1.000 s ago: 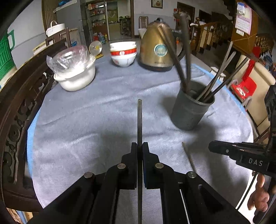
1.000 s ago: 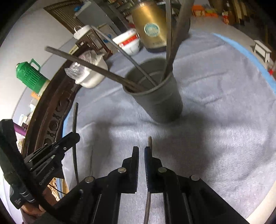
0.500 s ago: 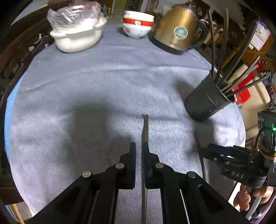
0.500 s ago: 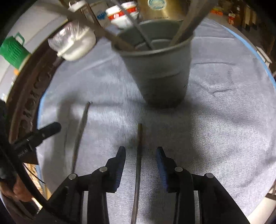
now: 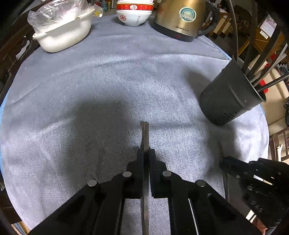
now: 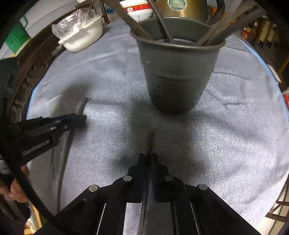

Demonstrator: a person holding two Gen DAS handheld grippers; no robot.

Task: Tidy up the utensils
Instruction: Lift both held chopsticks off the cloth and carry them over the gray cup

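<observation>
while both jaws sit clamped, i hold one thin, stiff, slippery chopstick (image 5: 145,137) in my left gripper (image 5: 146,153), another (image 6: 150,142) in my right gripper (image 6: 147,159), near the holder (image 6: 178,79).

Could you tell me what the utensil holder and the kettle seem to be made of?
The utensil holder looks like matte dark-grey plastic, possibly coated metal: dull surface, small drain holes. The kettle looks like brushed gold-toned metal, with soft reflections, on a black base that is probably plastic.
</observation>
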